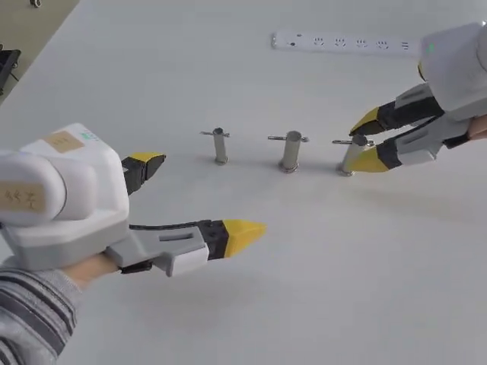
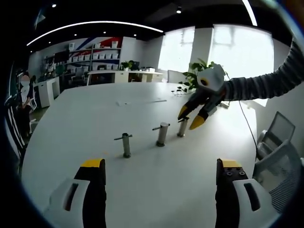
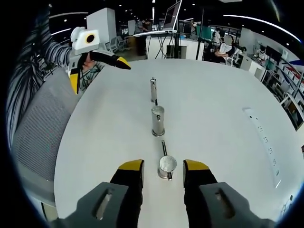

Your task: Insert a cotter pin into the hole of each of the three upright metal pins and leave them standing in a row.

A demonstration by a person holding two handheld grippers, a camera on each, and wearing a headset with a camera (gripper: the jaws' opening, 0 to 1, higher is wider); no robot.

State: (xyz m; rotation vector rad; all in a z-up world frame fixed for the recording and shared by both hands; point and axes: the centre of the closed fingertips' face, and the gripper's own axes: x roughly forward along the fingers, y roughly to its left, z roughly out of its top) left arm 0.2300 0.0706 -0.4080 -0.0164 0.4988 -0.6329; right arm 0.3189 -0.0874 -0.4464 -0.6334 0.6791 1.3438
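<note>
Left hand-held gripper (image 1: 205, 193) hovering, jaws spread, right hand-held gripper (image 1: 354, 147) straddling end pin (image 1: 351, 158)

Three pins (image 1: 291, 152) in a row on table (image 1: 319, 289), power strip (image 1: 342, 42) behind

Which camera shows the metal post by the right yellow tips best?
The right gripper view: the post sits close, between the open jaws of the right gripper. In the head view a fingertip partly covers it; in the left gripper view it looks tiny.
</note>
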